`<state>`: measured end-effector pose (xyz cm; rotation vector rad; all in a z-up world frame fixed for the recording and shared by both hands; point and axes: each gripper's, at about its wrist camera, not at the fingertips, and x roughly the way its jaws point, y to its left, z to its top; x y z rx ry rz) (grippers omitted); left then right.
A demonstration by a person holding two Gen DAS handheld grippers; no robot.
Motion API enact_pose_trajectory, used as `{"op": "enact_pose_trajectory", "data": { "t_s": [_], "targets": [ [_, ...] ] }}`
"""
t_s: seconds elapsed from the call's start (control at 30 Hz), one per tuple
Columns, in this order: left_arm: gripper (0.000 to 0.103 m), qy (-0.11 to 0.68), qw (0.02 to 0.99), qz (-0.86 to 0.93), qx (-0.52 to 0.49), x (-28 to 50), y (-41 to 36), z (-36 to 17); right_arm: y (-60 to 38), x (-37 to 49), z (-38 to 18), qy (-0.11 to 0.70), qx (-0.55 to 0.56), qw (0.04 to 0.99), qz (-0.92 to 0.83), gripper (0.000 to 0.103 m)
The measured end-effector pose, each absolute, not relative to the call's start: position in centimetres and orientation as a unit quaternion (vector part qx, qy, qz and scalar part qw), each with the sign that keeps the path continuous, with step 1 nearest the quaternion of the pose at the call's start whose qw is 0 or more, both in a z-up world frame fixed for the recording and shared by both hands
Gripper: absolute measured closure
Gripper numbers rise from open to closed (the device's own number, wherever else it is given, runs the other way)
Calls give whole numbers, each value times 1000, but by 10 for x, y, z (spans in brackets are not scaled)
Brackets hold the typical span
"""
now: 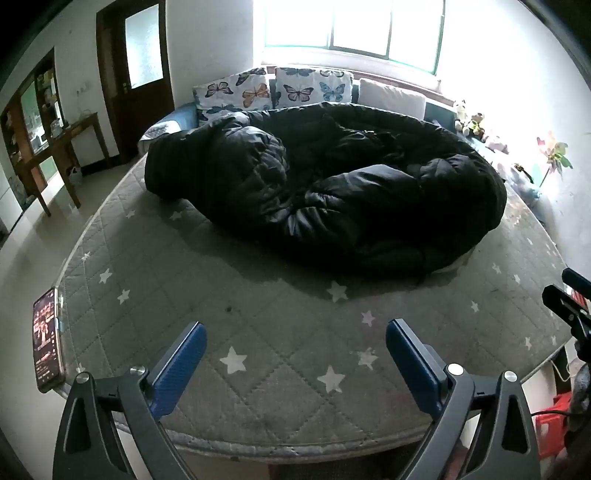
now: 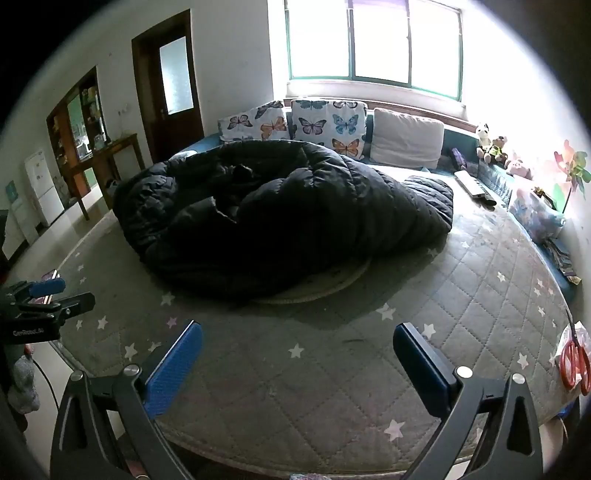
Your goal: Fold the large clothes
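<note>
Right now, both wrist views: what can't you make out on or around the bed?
- Black puffer coat: sleeves, zipper and front or back lost in dark folds, both views.
- Pale item under the coat's near edge: mostly covered, right wrist view; can't identify.
- Phone screen: too small and skewed, left wrist view.
- Scissors: blades cut off near the frame edge, right wrist view.
- Window: blown out, nothing visible outside.
</note>
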<state>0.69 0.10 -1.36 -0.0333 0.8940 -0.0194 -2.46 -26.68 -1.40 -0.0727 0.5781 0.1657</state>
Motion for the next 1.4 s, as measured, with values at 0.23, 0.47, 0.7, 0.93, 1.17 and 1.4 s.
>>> {"op": "enact_pose_trajectory", "data": {
  "t_s": [0.23,0.47,0.7,0.93,1.17,1.4],
  "targets": [
    [0,431,902,-10,-14,5,-1,-13,-263,-23,-19,289,-35,953,81,0],
    [0,432,902,-7,-11,5,-2,-13,-264,-22,-19,289,-34,953,81,0],
    [0,435,901,-9,-10,7,-3,-15,-263,-21,-19,291,-34,953,82,0],
    [0,436,900,-8,-9,8,-2,-16,-262,-21,-20,291,-33,953,82,0],
    [0,439,898,-9,-8,11,-2,-20,-261,-20,-21,293,-32,952,84,0],
    [0,442,897,-7,-6,14,-3,-22,-259,-19,-23,293,-32,952,84,0]
  ]
}}
